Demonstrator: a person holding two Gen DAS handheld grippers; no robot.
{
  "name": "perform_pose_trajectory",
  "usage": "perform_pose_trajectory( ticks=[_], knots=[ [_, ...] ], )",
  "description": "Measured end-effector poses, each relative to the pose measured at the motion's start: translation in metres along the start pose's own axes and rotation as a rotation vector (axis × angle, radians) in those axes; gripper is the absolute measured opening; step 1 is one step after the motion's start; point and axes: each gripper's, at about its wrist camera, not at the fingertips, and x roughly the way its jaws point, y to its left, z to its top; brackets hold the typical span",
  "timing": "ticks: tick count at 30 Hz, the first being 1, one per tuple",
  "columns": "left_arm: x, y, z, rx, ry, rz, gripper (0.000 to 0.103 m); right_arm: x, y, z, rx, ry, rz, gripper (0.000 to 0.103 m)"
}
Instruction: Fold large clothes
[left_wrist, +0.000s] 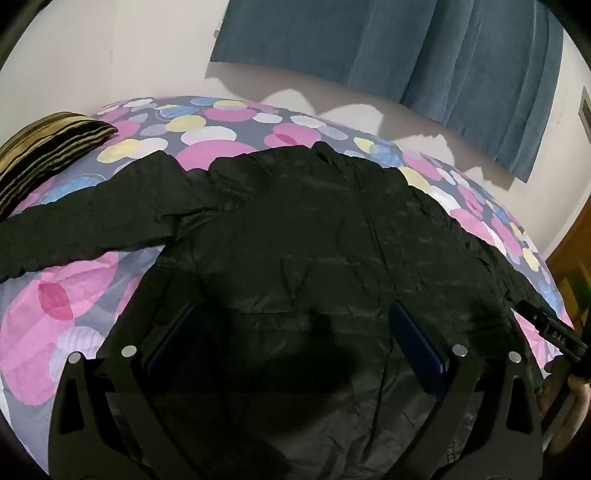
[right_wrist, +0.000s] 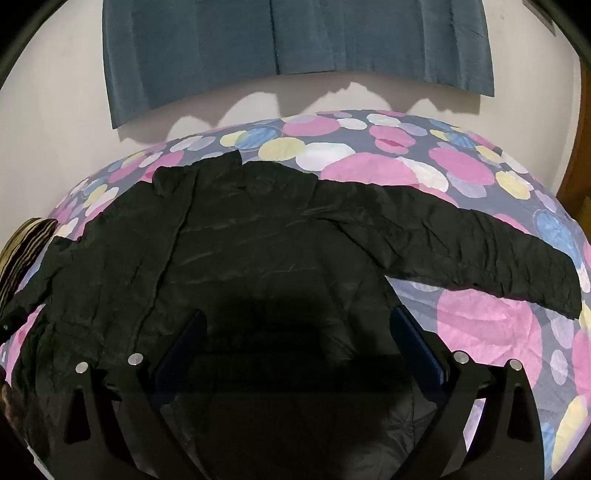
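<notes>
The black jacket (left_wrist: 295, 236) covers most of the bed (left_wrist: 55, 314); bare sheet lies beyond both sleeves. A striped pillow (left_wrist: 40, 155) blocks the far-left corner, seemingly touching one sleeve.

Both grippers are matte black: the left gripper (left_wrist: 291, 317) has blue-padded fingers (left_wrist: 417, 343) and round silver screws at its linkage. The right gripper (right_wrist: 295, 325) matches it, with blue pads (right_wrist: 413, 343) and silver screw heads.

bed (left_wrist: 66, 295) (circle-print sheet) | blue curtain (left_wrist: 424, 48) | white wall (left_wrist: 92, 55) | striped pillow (left_wrist: 40, 155)
</notes>
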Motion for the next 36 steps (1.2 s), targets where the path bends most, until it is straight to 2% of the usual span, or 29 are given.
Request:
perform_pose_trajectory(
  ticks=[36],
  knots=[
    [-0.004,0.001,-0.001,-0.006,-0.011,0.003,0.101,-0.001,0.004,-0.003,0.002,0.003,0.004,0.099]
  ],
)
